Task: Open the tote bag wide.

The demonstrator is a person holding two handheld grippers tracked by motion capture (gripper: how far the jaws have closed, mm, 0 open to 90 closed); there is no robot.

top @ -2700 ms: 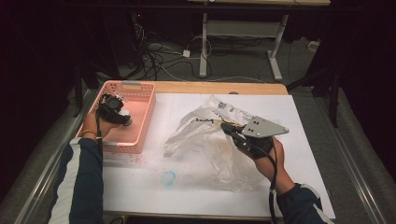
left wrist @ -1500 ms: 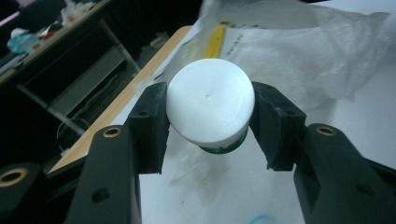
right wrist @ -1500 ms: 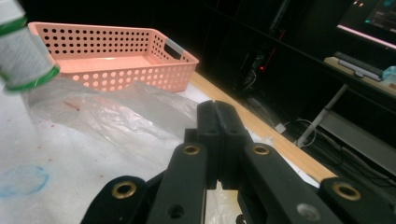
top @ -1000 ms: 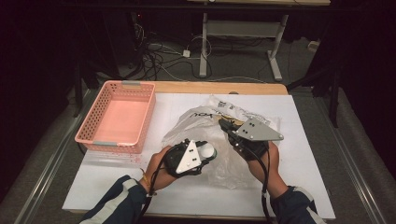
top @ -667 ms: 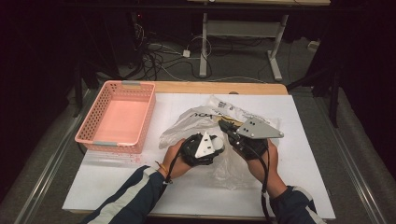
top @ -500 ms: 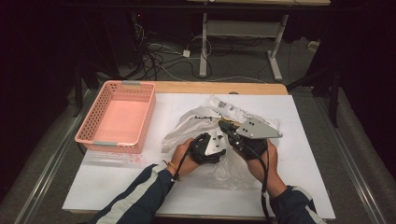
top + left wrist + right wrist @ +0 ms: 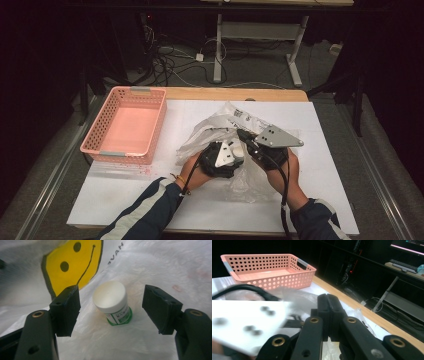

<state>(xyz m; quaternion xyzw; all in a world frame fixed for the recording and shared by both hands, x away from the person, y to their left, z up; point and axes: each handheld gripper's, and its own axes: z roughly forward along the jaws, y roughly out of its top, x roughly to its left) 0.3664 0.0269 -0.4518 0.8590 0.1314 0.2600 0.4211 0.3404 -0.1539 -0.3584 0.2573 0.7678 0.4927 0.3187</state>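
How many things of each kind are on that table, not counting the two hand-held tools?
Pink basket: 1
White plastic bag with a yellow smiley face: 1
Small white-capped jar with a green label, inside the bag: 1
Total: 3

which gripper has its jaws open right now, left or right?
The left gripper: its jaws stand wide apart on either side of the white-capped jar. The right gripper has its jaws pressed together.

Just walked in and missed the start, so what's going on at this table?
A person is working two handheld grippers inside a crumpled white plastic bag. The left gripper is open, its jaws on either side of a small white-capped jar standing on the bag, not touching it. The right gripper is shut, apparently pinching the bag. The pink basket sits empty to the left.
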